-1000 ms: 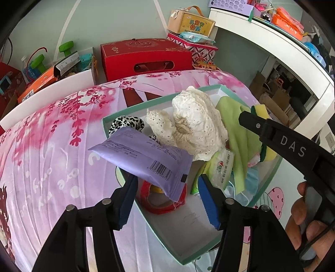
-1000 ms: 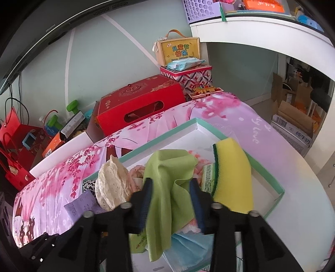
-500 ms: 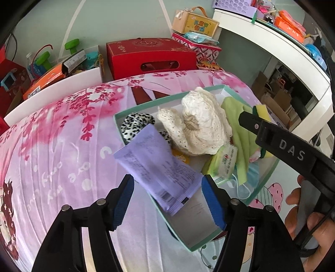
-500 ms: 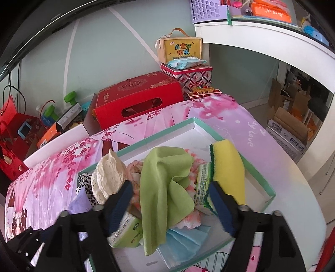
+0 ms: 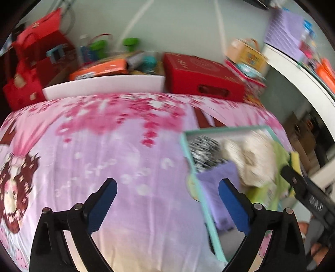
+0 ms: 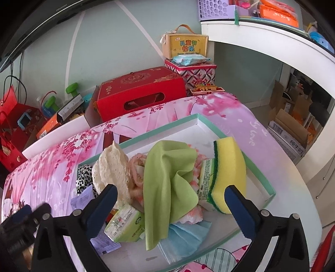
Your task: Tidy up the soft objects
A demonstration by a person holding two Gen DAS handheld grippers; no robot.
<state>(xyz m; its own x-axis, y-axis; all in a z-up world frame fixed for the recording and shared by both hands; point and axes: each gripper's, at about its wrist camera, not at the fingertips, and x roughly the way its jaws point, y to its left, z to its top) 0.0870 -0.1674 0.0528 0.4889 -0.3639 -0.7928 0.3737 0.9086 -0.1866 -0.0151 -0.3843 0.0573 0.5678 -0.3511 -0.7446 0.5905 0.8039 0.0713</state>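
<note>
Green cloth (image 6: 169, 180), yellow sponge (image 6: 229, 173), mint-rimmed tray (image 6: 270, 189), pink floral bedspread (image 5: 104, 146).

Behind the pink floral bedcover (image 6: 62, 167): red gift box (image 6: 142, 92) with cut-out handle, patterned tin (image 6: 192, 71) beside it, yellow carry-box (image 6: 185, 45) on top. Purple basket (image 6: 217, 9) on white shelf (image 6: 272, 39).

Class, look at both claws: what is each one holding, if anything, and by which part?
Nothing is held. The left claw and the right claw have just been opening, both empty; the green cloth lies loose in the box.
</note>
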